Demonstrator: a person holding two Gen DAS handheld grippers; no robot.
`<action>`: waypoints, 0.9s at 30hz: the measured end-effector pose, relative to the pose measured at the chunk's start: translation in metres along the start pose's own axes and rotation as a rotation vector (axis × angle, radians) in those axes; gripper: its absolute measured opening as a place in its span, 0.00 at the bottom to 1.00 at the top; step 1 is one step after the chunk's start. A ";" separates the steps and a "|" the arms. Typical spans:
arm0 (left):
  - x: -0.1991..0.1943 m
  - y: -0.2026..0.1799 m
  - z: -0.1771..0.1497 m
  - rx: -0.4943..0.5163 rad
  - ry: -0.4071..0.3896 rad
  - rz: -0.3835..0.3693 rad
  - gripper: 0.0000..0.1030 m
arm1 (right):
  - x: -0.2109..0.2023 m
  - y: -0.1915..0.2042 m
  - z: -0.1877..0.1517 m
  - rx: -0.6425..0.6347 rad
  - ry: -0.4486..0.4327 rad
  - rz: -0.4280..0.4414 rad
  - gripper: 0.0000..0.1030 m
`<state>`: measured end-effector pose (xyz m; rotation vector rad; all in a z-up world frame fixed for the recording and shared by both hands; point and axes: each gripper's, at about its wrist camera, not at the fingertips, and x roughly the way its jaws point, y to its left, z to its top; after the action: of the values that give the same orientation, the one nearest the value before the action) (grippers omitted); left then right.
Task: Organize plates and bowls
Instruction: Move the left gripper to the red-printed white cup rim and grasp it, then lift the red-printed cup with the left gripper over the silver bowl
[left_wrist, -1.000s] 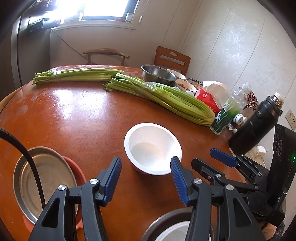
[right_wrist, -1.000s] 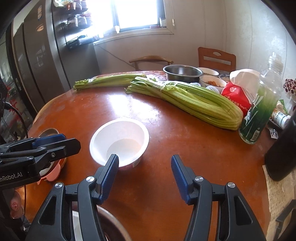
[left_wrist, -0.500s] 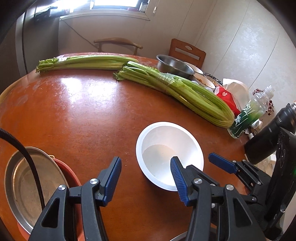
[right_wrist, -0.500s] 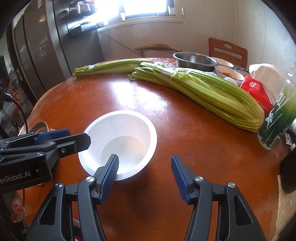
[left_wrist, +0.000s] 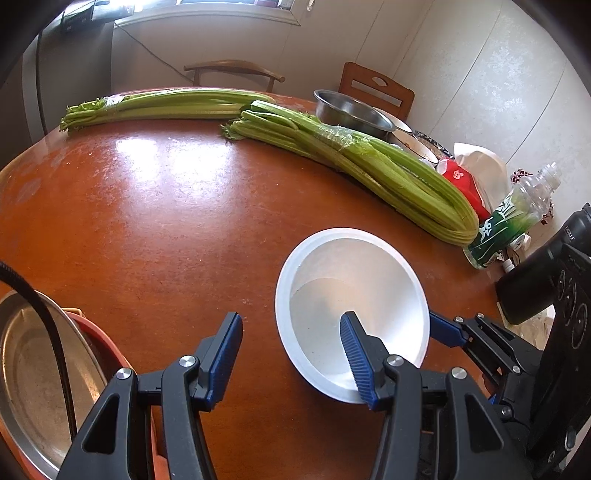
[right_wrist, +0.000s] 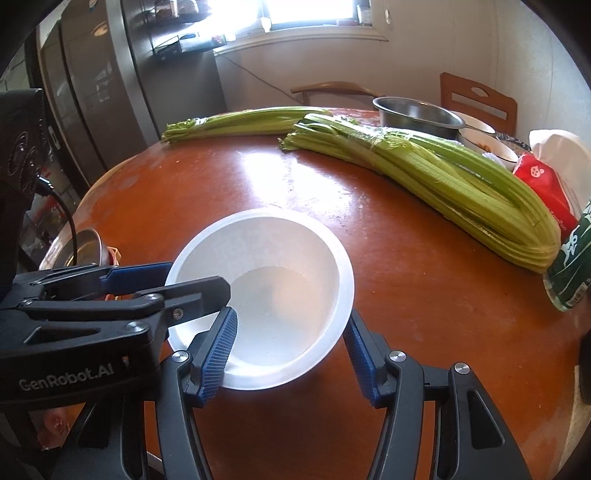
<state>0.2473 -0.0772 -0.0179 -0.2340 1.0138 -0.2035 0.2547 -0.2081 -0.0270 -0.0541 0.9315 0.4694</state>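
Note:
A white bowl (left_wrist: 351, 291) (right_wrist: 273, 291) stands on the round brown table (left_wrist: 155, 206). My left gripper (left_wrist: 291, 354) is open, with its right finger inside the bowl over the near left rim and its left finger outside. My right gripper (right_wrist: 291, 350) is open and straddles the bowl's near right rim, left finger inside, right finger outside. A steel plate (left_wrist: 33, 373) lies in an orange dish at the left edge. A steel bowl (left_wrist: 351, 110) (right_wrist: 417, 112) stands at the far side.
Two celery bundles (left_wrist: 351, 162) (right_wrist: 424, 173) lie across the far half of the table. A green bottle (left_wrist: 513, 218), a red packet (left_wrist: 461, 184), a black flask (left_wrist: 539, 269) and small dishes crowd the right edge. Chairs stand behind the table.
Both grippers have moved forward to the white bowl, and each now has one finger inside its rim. The bowl looks larger and closer.

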 end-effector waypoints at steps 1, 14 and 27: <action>0.001 0.001 0.000 -0.004 0.001 -0.004 0.53 | 0.000 0.002 -0.001 -0.011 0.001 0.000 0.59; -0.009 -0.009 -0.007 0.010 0.000 -0.087 0.53 | -0.015 0.014 -0.009 -0.042 -0.005 0.002 0.59; -0.045 -0.024 -0.021 0.034 -0.058 -0.122 0.53 | -0.050 0.023 -0.021 -0.036 -0.033 -0.026 0.60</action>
<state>0.2046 -0.0900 0.0150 -0.2694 0.9383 -0.3226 0.2039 -0.2108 0.0036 -0.0911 0.8892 0.4614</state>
